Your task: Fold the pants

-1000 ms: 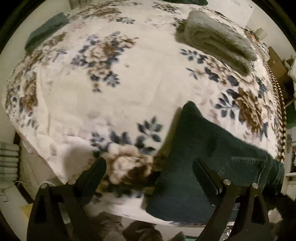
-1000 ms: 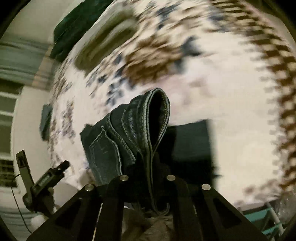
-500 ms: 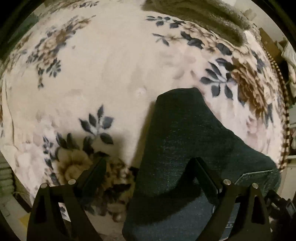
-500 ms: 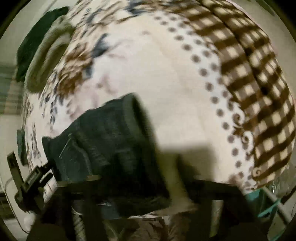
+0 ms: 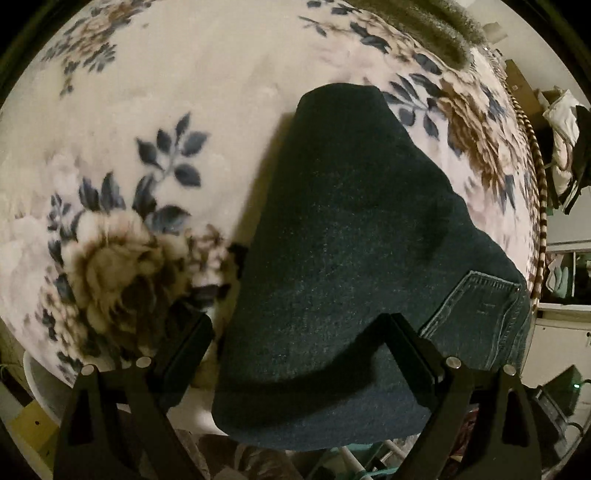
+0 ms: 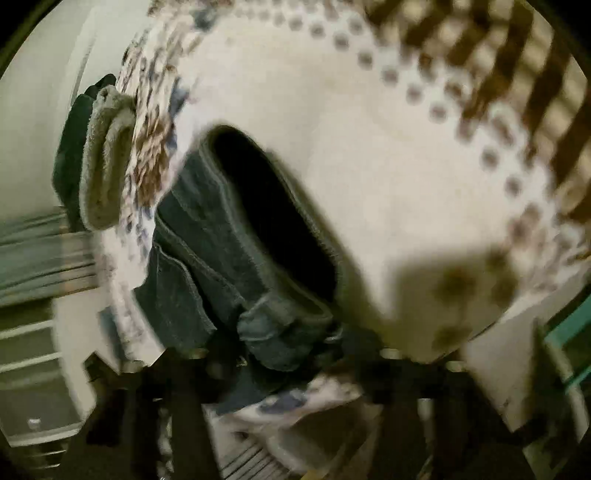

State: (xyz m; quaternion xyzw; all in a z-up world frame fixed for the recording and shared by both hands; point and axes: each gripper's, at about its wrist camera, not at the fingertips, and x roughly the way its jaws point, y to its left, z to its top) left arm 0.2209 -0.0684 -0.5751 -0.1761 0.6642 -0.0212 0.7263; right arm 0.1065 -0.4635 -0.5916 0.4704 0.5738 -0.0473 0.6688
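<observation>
1. The left gripper (image 5: 295, 321) points steeply down with its jaws wide apart and clamped on nothing. One finger hangs over the jeans (image 5: 332, 240) and the other over the blanket (image 5: 184, 92), so it straddles the near folded edge, probably ready to pin or pinch it.
2. The right gripper (image 6: 291, 354) has just been closing its jaws, and a bunched corner of the waistband (image 6: 273, 206) sits between them. The view is smeared by motion, so it cannot be told whether the pads actually press on the denim.
3. The jeans lie on the bed near its front edge, already doubled into a thick, tapering wedge. The rounded fold points away from the left gripper and the back pocket (image 5: 480, 306) faces up at the wide end. Judged from this, the fold is well along, and the grip at the waist likely serves to square or carry the bundle.
4. The denim is dark blue-green, heavy and stiff, with pale contrast stitching. The waistband gapes as an open oval instead of collapsing flat.
5. The blanket is a plush, cream fleece printed with brown flowers and blue leaves, and it has a checked border. It is soft enough to drag under sliding cloth.
6. A folded, olive-grey towel (image 5: 424, 33) with a nubby pile lies at the far side, well apart from the jeans.
</observation>
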